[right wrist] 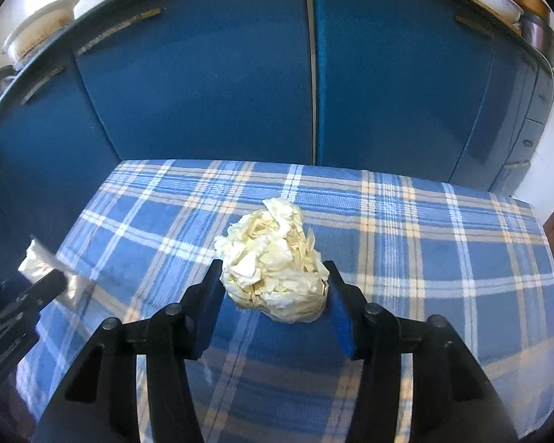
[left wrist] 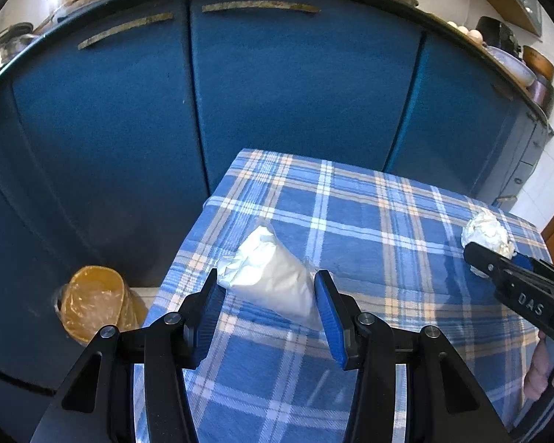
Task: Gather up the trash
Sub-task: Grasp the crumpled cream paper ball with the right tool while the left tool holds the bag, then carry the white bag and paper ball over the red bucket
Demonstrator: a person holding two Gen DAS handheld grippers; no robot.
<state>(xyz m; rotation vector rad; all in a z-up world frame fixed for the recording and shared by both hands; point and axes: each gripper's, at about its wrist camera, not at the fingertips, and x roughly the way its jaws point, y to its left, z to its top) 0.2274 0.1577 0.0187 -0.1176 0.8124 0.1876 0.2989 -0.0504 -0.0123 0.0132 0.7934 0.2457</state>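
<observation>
My left gripper (left wrist: 266, 295) is clamped on the white plastic pouch (left wrist: 273, 277), near the cloth's left edge. My right gripper (right wrist: 273, 288) presses both pads on the crumpled paper ball (right wrist: 275, 264). Step in hand: pickup. Next: lift both and carry them left to the lined bin (left wrist: 96, 302).

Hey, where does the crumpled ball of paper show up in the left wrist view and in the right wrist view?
Left wrist view: crumpled paper ball at the far right edge, on the plaid tablecloth, partly behind the right hand-held gripper.
Right wrist view: centre of the picture, between that gripper's blue pads, which press on it.
Shared landmark: the blue cabinet doors behind the table.
</observation>
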